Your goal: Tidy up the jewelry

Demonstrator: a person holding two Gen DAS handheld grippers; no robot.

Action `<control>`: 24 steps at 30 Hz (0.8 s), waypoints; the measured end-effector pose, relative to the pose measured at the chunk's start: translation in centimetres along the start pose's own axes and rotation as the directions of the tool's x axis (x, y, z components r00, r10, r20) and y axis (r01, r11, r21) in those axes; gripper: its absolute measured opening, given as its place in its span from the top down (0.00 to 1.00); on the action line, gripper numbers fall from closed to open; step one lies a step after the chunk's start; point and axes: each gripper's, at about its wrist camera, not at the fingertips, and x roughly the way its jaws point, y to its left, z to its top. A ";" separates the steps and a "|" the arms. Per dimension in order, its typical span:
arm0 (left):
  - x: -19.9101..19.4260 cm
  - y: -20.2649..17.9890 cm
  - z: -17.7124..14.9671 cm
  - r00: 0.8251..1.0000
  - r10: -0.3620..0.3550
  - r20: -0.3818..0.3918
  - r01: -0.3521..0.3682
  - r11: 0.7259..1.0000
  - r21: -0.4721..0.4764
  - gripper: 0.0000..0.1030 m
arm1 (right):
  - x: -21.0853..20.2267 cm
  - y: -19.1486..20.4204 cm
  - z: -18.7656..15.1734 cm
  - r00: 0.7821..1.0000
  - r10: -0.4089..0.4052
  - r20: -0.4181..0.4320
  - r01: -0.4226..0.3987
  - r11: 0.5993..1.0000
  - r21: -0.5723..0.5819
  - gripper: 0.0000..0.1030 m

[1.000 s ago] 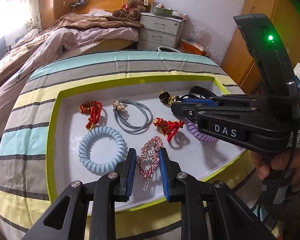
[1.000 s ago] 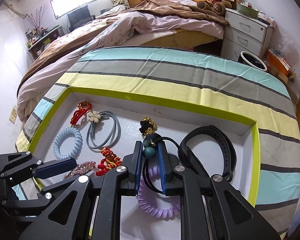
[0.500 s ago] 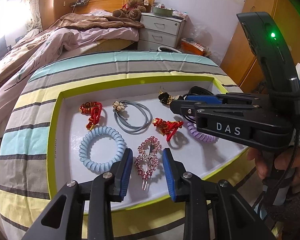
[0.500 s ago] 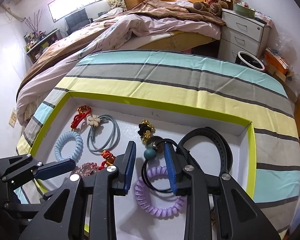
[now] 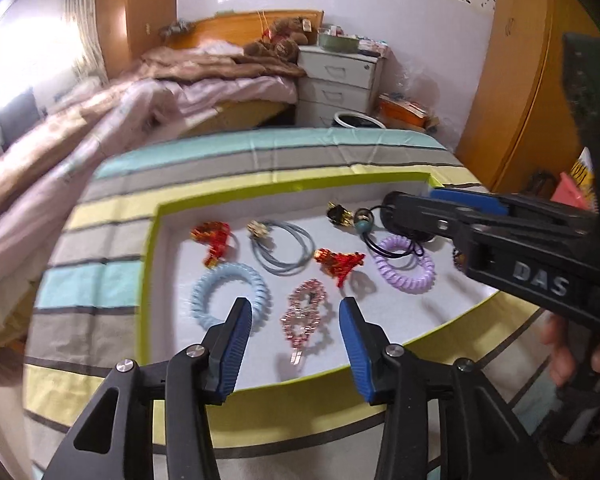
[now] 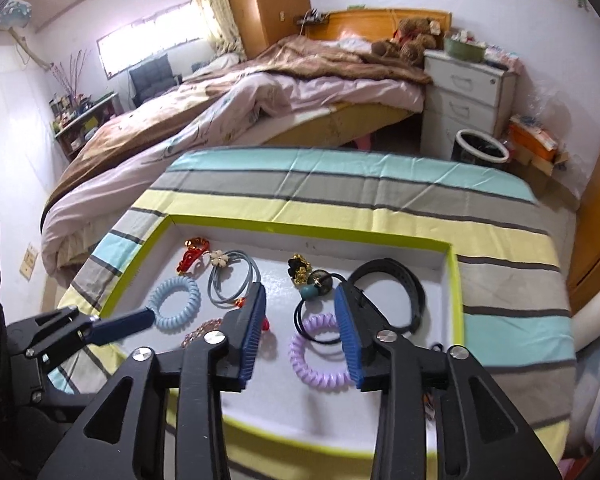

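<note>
A white tray with a lime rim (image 5: pixel 150 264) (image 6: pixel 456 280) lies on a striped cloth and holds hair accessories. My left gripper (image 5: pixel 296 312) is open and empty, raised above a pink rhinestone clip (image 5: pixel 306 312) lying in the tray. My right gripper (image 6: pixel 300 300) is open and empty, above a black elastic with teal bead (image 6: pixel 312 290) and a purple coil tie (image 6: pixel 320 354). Also in the tray are a blue coil tie (image 5: pixel 228 292), grey elastics (image 5: pixel 284 246), two red ornaments (image 5: pixel 214 238) (image 5: pixel 340 262) and a black band (image 6: pixel 396 292).
The right gripper's body (image 5: pixel 520 264) reaches over the tray's right side in the left wrist view. A bed (image 6: pixel 240 96), a white drawer unit (image 6: pixel 464 88) and a bin (image 6: pixel 482 152) stand beyond the table. A paper roll (image 6: pixel 592 316) is at the right.
Both grippers opened and pulled back and up. The left let go of the pink clip, the right let go of the beaded black elastic; both items now lie in the tray.
</note>
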 end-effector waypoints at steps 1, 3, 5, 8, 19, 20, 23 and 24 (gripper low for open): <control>-0.3 -0.1 0.0 1.000 0.010 0.005 -0.010 1.000 0.000 0.55 | -0.4 0.1 -0.2 1.000 -0.006 0.009 0.006 1.000 0.001 0.62; -0.9 0.0 -0.1 1.000 0.020 0.013 -0.020 1.000 -0.021 0.55 | -1.3 0.3 -0.8 0.999 -0.022 0.027 0.021 1.000 0.010 0.62; -1.4 0.2 -0.2 0.998 0.053 0.025 -0.052 0.998 -0.031 0.55 | -2.2 0.3 -1.5 0.998 -0.040 0.050 0.038 0.999 0.030 0.62; -2.2 0.3 -0.5 0.995 0.089 0.041 -0.087 0.995 -0.043 0.55 | -3.1 0.7 -2.7 0.996 -0.055 0.064 0.052 0.997 0.050 0.62; -3.9 0.5 -2.0 0.996 0.079 0.051 -0.074 0.992 -0.099 0.55 | -4.6 2.0 -5.3 0.992 -0.097 0.085 0.092 0.994 0.055 0.62; -4.0 0.6 -2.0 0.996 0.076 0.053 -0.070 0.993 -0.100 0.55 | -4.8 2.1 -5.4 0.991 -0.101 0.089 0.097 0.994 0.051 0.62; -4.3 0.6 -2.2 0.996 0.065 0.058 -0.058 0.992 -0.112 0.55 | -5.0 2.3 -5.5 0.991 -0.105 0.088 0.100 0.994 0.053 0.62; -4.3 0.6 -2.3 0.996 0.063 0.057 -0.057 0.992 -0.115 0.55 | -5.0 2.3 -5.6 0.991 -0.105 0.088 0.100 0.993 0.055 0.62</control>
